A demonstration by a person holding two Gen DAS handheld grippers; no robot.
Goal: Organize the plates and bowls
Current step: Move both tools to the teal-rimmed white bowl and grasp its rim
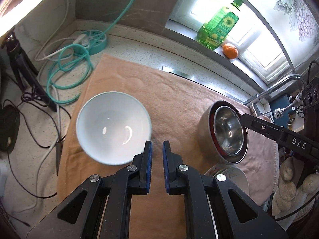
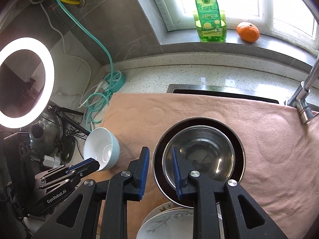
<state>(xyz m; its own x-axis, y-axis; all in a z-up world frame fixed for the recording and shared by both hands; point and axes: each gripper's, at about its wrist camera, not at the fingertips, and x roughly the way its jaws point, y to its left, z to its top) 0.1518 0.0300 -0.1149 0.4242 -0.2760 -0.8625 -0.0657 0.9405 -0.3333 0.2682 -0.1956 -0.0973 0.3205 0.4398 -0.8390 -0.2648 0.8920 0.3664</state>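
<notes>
A white bowl with a pale blue outside (image 1: 113, 129) is tilted over the peach towel (image 1: 171, 99). My left gripper (image 1: 157, 147) has its left finger at the bowl's near rim, jaws a small gap apart; in the right wrist view (image 2: 101, 149) the bowl is tipped up at the left fingertips (image 2: 89, 164). A steel bowl (image 2: 199, 155) nested in a larger dark-rimmed bowl (image 2: 238, 145) is tilted. My right gripper (image 2: 160, 164) straddles their near rim, one finger inside and one outside.
Patterned white plates (image 2: 169, 223) lie stacked below the steel bowls. A teal power strip with coiled cables (image 1: 93, 39) sits at the back left. A faucet (image 2: 303, 99), a green soap bottle (image 2: 209, 14) and an orange (image 2: 248, 31) are by the window. A ring light (image 2: 24, 81) stands left.
</notes>
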